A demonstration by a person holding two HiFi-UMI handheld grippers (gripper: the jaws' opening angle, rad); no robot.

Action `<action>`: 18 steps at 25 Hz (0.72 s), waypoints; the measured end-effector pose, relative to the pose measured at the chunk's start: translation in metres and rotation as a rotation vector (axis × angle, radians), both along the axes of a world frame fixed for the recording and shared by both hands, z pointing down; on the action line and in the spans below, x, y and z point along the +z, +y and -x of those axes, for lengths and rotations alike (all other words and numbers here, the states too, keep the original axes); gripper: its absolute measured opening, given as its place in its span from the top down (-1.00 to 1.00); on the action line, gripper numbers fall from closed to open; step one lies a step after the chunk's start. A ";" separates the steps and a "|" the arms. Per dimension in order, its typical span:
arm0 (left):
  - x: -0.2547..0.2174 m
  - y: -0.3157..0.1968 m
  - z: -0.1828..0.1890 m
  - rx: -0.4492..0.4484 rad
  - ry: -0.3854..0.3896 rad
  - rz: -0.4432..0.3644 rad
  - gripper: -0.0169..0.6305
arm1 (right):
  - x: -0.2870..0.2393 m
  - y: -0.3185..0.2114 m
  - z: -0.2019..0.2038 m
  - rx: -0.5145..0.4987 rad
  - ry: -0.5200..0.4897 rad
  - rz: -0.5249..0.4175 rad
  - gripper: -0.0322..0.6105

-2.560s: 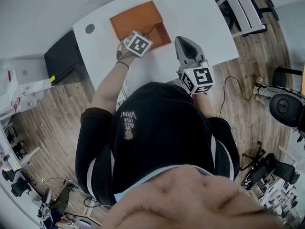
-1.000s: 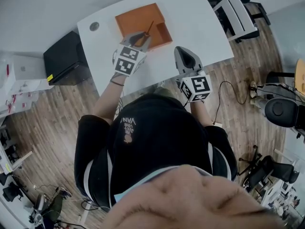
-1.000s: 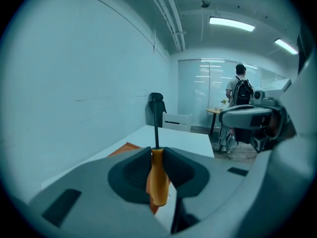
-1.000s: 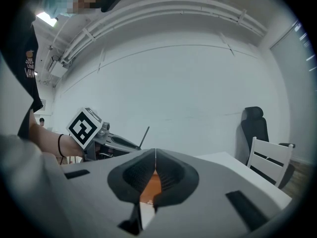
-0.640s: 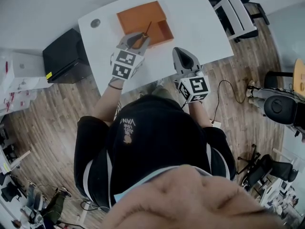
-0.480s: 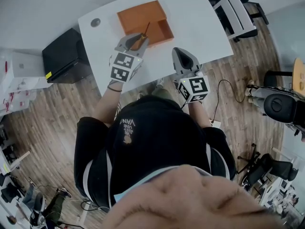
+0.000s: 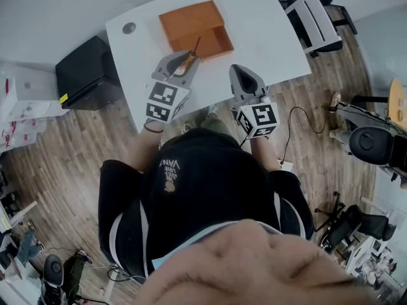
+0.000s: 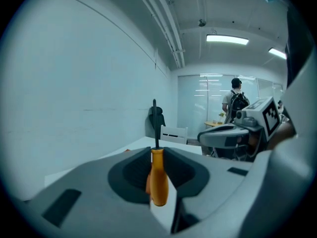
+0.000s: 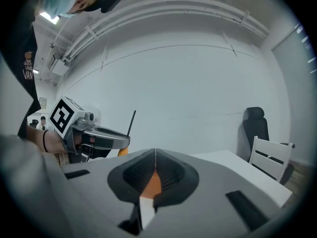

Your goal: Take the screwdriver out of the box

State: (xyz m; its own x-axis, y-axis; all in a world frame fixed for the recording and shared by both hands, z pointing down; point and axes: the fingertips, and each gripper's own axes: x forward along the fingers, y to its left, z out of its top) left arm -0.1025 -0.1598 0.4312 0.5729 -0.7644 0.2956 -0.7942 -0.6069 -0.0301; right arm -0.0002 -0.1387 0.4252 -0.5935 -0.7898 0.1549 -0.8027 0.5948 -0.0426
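Note:
The open orange box (image 7: 191, 19) lies on the white table (image 7: 267, 24) toward its far side. My left gripper (image 7: 180, 59) hovers just in front of the box, shut on the screwdriver (image 7: 186, 62). The orange handle (image 8: 158, 182) is pinched between the pads, and the thin dark shaft (image 8: 155, 123) sticks up past the tips of the left gripper (image 8: 157, 151). My right gripper (image 7: 243, 70) hangs over the table's near edge, to the right of the left one, its jaws shut and empty. In the right gripper view its tips (image 9: 155, 153) meet, with the orange box (image 9: 152, 183) showing behind them.
A black cabinet (image 7: 86, 75) stands on the wooden floor left of the table. A white chair (image 7: 315, 14) is at the table's right end. A grey round grommet (image 7: 129, 28) sits near the far left corner. A person with a backpack (image 8: 237, 100) stands far off.
My left gripper has drawn back from over the box toward the near edge and risen, carrying the screwdriver out with it. The right gripper has shifted slightly and stays shut.

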 end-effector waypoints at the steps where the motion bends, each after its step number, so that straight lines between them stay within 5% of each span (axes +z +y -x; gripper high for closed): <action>1: -0.001 0.003 0.001 0.000 -0.003 -0.007 0.68 | 0.000 0.001 0.002 -0.002 0.000 0.000 0.86; 18: 0.003 0.035 0.018 -0.023 -0.004 -0.039 0.69 | 0.000 0.008 0.011 -0.012 0.016 0.003 0.86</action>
